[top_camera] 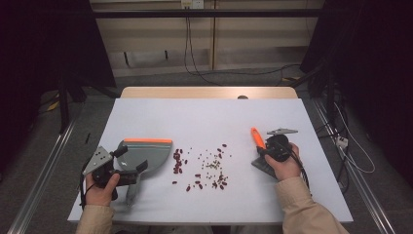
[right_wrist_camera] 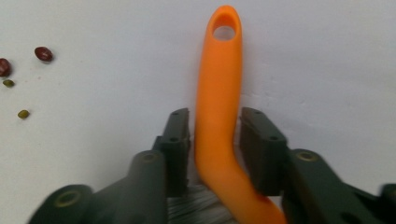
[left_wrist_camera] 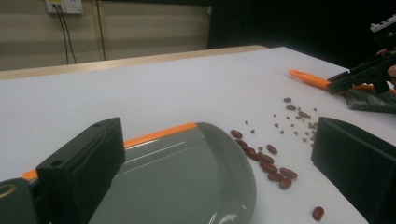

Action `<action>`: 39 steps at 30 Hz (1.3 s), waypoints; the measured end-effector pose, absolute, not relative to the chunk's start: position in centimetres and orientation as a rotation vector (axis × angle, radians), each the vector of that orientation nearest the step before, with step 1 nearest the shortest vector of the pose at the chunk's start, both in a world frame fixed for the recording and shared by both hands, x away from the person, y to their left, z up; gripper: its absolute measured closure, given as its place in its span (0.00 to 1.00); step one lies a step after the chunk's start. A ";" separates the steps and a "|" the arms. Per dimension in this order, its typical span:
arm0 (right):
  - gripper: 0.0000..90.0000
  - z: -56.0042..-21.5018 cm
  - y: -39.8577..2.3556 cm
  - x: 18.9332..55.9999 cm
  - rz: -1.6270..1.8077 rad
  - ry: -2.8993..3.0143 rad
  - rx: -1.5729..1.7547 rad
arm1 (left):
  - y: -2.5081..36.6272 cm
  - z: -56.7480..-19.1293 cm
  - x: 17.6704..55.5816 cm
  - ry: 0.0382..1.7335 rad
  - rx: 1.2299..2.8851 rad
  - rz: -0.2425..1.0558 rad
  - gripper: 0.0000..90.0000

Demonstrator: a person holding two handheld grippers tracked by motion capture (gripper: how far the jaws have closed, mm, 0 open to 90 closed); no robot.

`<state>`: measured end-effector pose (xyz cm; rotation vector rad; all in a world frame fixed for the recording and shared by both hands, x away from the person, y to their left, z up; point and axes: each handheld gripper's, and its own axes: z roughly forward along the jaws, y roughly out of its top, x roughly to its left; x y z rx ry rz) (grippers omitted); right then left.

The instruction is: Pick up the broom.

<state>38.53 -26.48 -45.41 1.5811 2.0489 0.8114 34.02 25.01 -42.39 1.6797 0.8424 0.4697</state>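
While dustpan [top_camera: 146, 152] waits — fingers [right_wrist_camera: 176, 140] flank brush handle [right_wrist_camera: 218, 102].

Both sleeves [top_camera: 304, 204] are beige. Each hand-held gripper, left [top_camera: 139, 170] and right [top_camera: 263, 148], is black with chunky dark jaws, round screw holes, a grey three-cornered plate on top and a trailing black cable.

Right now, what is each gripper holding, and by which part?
The right gripper straddles the brush's orange handle with slim gaps, not clamped. The left gripper sits at the dustpan; a hold cannot be told.
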 end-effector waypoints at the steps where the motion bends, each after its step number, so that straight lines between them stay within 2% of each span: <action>1: 0.64 -45.4 -26.5 38.5 0.811 2.049 1.581 | 25.0 -42.4 34.0 0.845 1.676 0.470 0.03; 15: 0.75 -45.3 -26.9 38.7 0.804 2.114 1.621 | 24.7 -42.4 33.9 0.836 1.690 0.467 0.03; 39: 0.76 -45.3 -27.5 39.0 0.857 2.115 1.672 | 23.8 -42.0 34.0 0.806 1.689 0.455 0.03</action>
